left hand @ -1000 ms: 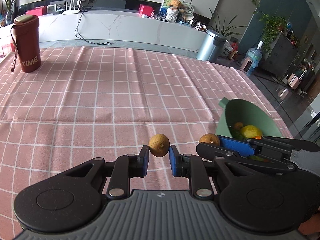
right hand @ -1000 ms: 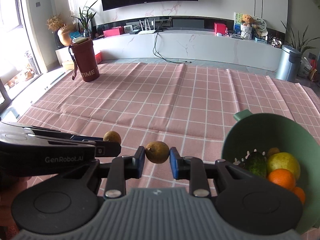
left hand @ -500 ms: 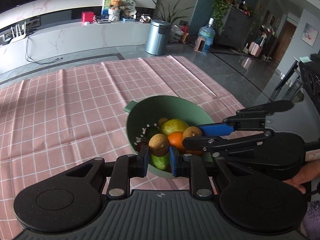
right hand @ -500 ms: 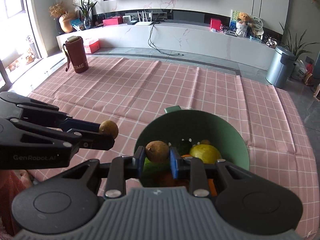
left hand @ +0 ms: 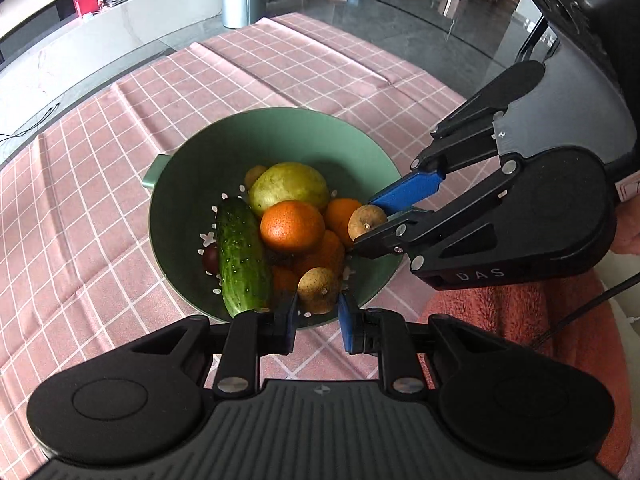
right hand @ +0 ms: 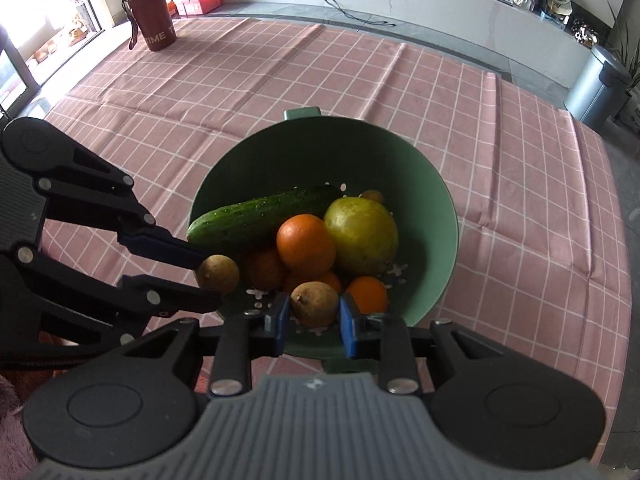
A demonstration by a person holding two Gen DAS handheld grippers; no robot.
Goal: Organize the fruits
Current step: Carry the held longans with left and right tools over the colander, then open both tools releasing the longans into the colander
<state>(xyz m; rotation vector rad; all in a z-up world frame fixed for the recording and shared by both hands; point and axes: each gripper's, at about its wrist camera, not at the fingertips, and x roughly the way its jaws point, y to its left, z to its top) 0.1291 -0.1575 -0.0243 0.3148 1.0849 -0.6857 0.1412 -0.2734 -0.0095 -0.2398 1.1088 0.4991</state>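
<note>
Both tools hover over the green bowl [left hand: 372,148], left tool [left hand: 318,312] and right tool [right hand: 314,318] each pinching a small brown fruit [left hand: 319,290] across its middle, light, round, thin-skinned, probably slippery.

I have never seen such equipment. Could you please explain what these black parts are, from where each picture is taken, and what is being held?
No robot here: a person holds one hand-held tool per hand, each with a camera looking along its two fingers. In the left camera's picture, the left gripper at the bottom grips a small brown fruit; the right gripper enters from the side. In the right camera's picture, the right gripper grips another brown fruit. Both are above a green bowl on a pink checked cloth. The bowl contains a cucumber, oranges and a yellow-green fruit. A red cup stands far back.
</note>
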